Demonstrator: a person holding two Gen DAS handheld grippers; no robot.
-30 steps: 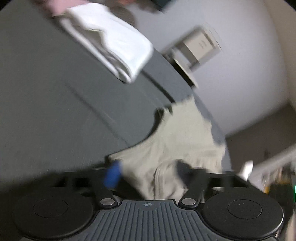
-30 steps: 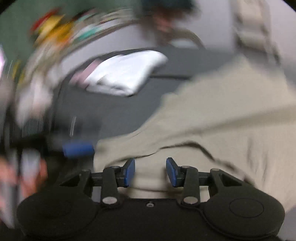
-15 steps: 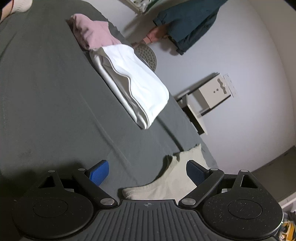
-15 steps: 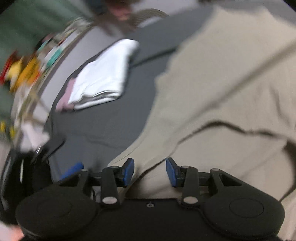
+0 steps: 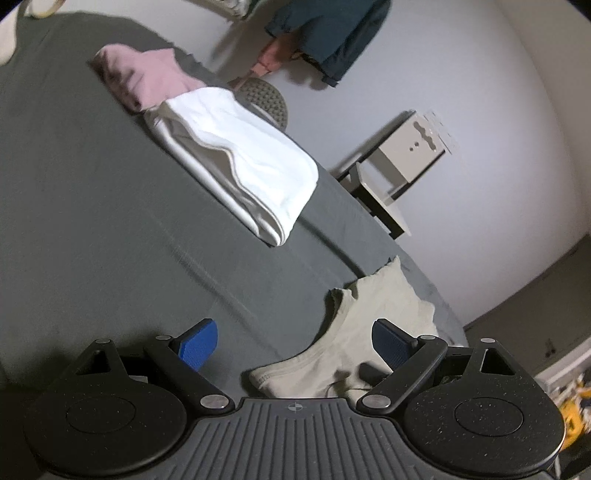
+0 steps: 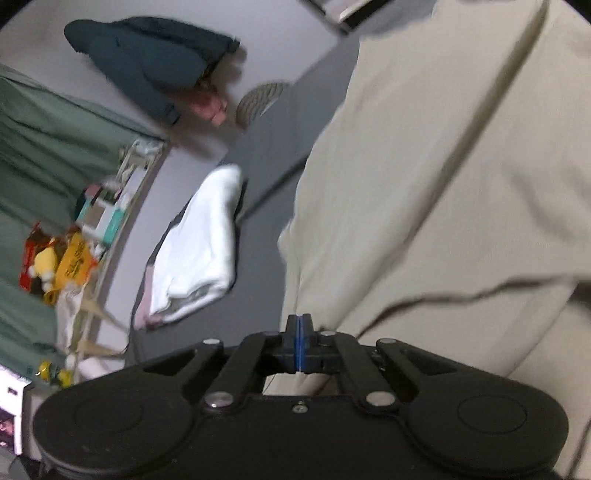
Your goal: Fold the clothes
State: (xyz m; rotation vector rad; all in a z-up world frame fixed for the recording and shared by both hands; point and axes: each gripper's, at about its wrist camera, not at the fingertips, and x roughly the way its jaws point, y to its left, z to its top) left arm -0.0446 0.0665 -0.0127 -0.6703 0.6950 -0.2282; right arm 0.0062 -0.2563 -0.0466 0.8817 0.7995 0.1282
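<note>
Bedroom, pale wall; a dark coat (image 5: pixel 332 33) hangs on it and a white nightstand (image 5: pixel 402 155) stands below. Surface: a bed (image 5: pixel 92 206) under a grey sheet. On it, far side: a folded white garment (image 5: pixel 243 162) lying partly over a folded pink one (image 5: pixel 144 75), both apparently finished. Item in hand: a beige shirt (image 6: pixel 443 177), unfolded. My right tongs (image 6: pixel 299 341) are pressed together; the shirt's edge runs in right at the pads, so I judge them pinching that edge, though the contact itself is hidden behind the blue tips. From there the cloth spreads up and to the right, filling that view, a long crease running diagonally through it. My left tongs (image 5: pixel 295 341) are spread wide and hold nothing; they hover low over the sheet. Seen from that side, a shirt edge with a ribbed hem lies on the bed just ahead, between the open fingers and nearer the right-hand pad (image 5: pixel 389 343), the cloth trailing away toward the bed's edge. Judgement: the left tongs are the nearer free tool; a short push forward and a closing pinch on that hem would give me two corners to lift and spread.
</note>
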